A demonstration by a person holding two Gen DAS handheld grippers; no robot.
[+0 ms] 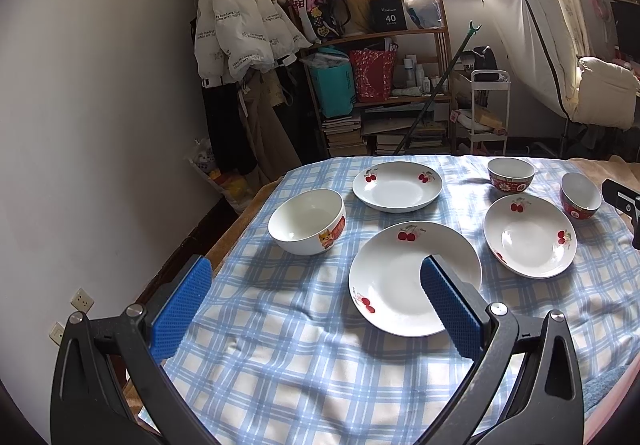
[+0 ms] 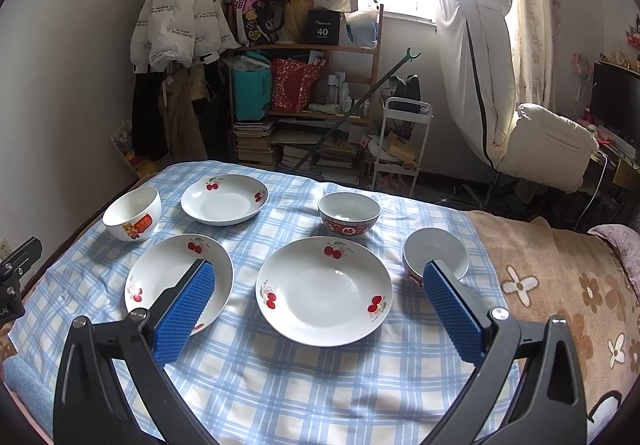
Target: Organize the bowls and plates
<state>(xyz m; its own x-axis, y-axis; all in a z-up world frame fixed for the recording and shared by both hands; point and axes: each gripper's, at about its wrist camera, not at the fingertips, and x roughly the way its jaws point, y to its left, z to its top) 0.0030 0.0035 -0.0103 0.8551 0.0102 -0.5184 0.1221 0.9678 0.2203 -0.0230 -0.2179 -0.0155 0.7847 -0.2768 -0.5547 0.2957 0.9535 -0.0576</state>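
Three white cherry-print plates lie on the blue checked cloth: a near one (image 1: 400,285) (image 2: 168,277), a far one (image 1: 396,187) (image 2: 224,199) and a right one (image 1: 528,235) (image 2: 324,291). A white bowl with a cat picture (image 1: 306,221) (image 2: 132,219) stands at the left. Two red-patterned bowls (image 1: 510,173) (image 1: 580,197) stand at the right, seen also in the right wrist view (image 2: 348,213) (image 2: 434,255). My left gripper (image 1: 316,269) hovers open above the cloth, in front of the cat bowl and the near plate. My right gripper (image 2: 318,273) hovers open over the right plate. Both are empty.
The blue checked cloth (image 1: 280,365) covers a bed, with a brown flowered blanket (image 2: 560,285) to the right. A wall (image 1: 100,105) runs along the left. Beyond the bed stand a cluttered shelf (image 1: 380,85), a hanging white jacket (image 1: 240,17) and a small white cart (image 1: 490,109).
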